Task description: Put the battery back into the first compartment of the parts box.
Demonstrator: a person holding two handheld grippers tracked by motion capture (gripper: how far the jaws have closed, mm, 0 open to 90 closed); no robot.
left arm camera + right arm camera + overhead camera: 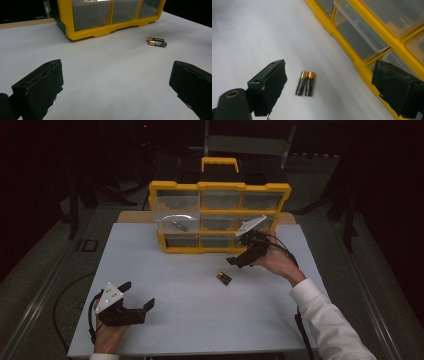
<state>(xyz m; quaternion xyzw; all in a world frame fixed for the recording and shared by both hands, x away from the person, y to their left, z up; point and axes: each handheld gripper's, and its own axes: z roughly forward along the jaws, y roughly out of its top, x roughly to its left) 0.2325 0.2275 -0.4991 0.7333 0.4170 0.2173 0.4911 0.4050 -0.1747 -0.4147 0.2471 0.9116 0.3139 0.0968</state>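
While the right gripper (239, 259) hovers just above and beyond the two batteries (223, 278), its fingers (268, 86) are spread wide with nothing between them. In the right gripper view the batteries (305, 83) lie side by side, touching, on the white bench (200, 320), roughly centred in the gap between the fingers, near the foot of the yellow drawer organiser (220, 215).

Left gripper (134, 309) sits low at the near left corner of the bench, fingers (40, 86) also spread apart and empty, well apart from the batteries (157, 42).

Handling, as I judge it: small, rigid metal cylinders, light, smooth jacket, so they will roll or squirt out if pinched off-centre. Not fragile. Best hold is across the mid-length of the body, fingers squeezing on the round sides, not on the end caps. Since the two touch, closing over both risks one slipping out; taking one cleanly means a finger has to land in the seam or push the pair apart first.

One drawer in the organiser's left column, middle row, is pulled out, with another battery (179, 225) in it, likely the destination.
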